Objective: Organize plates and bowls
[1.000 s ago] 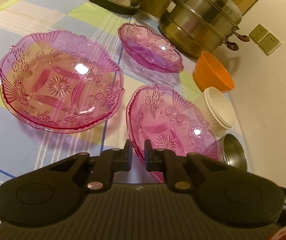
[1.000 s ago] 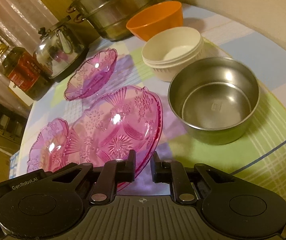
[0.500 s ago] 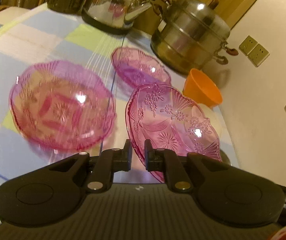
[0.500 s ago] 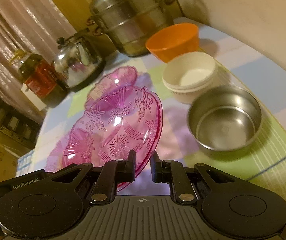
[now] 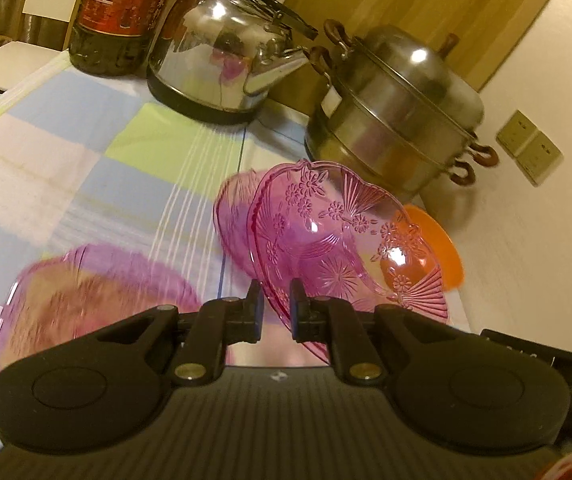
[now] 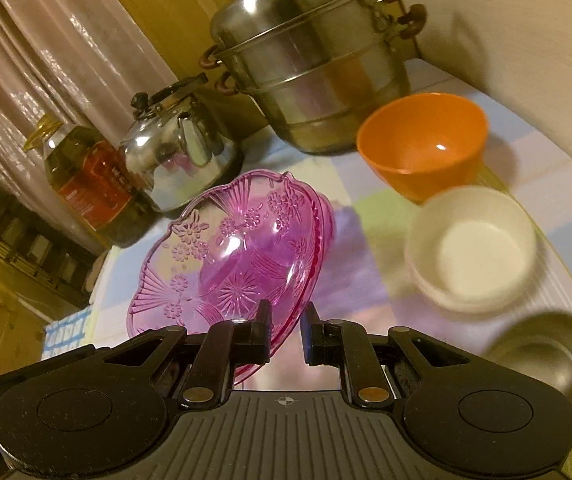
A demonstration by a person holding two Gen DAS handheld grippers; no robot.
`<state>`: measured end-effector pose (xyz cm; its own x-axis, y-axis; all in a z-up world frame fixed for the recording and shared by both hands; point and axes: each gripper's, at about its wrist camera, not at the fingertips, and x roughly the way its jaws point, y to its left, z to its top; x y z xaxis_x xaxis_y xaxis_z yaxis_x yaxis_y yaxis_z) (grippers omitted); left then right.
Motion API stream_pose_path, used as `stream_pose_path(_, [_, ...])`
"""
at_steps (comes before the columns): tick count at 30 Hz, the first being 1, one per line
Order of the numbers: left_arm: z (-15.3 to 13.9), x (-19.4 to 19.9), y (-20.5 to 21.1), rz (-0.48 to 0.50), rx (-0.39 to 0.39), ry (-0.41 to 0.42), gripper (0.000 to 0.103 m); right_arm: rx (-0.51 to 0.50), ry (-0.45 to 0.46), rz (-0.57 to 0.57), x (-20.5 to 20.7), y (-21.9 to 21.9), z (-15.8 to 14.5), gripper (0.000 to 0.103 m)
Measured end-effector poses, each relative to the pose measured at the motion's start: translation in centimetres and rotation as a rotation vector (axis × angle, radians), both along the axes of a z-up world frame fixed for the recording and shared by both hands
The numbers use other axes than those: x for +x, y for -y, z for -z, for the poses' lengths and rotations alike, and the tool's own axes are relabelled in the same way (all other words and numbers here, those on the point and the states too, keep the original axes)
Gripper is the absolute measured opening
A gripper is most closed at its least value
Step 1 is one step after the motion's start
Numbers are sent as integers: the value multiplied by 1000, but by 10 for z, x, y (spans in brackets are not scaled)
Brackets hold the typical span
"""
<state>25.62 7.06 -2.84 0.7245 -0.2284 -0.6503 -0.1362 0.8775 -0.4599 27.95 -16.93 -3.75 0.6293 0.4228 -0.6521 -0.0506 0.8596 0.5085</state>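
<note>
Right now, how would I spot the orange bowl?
Find the big tiered steel steamer pot at the back of the checked tablecloth. Just in front sits the round orange plastic bowl, beside white bowls. It alone is bright orange and plain.

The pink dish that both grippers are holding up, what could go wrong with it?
It might slip: the left gripper and right gripper pinch the pink dish only by its thin rim, and it hangs tilted.

It might bump the smaller pink dish right behind it, or the orange bowl close by.

If one hand pulls differently from the other, the rim could twist free.
</note>
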Motion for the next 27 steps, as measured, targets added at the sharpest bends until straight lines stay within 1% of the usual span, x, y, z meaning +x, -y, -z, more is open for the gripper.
stream_pose_path(4, [13, 31, -6, -12, -17, -25, 12, -22, -19, -14, 36, -5, 9, 15])
stream_pose_path(8, [26, 58, -10, -14, -13, -55, 12, -48, -46, -32, 66, -9, 22, 15])
stream_pose_path(12, [39, 78, -13, -17, -3, -89, 12, -74, -69, -47, 88, -16, 36, 15])
stream_pose_path(20, [51, 96, -12, -4, 2, -140, 13, -127, -96, -56, 101, -23, 48, 15])
stream_pose_path(27, [50, 101, -3, 25, 58, -136, 17, -154, -86, -72, 105, -25, 49, 15])
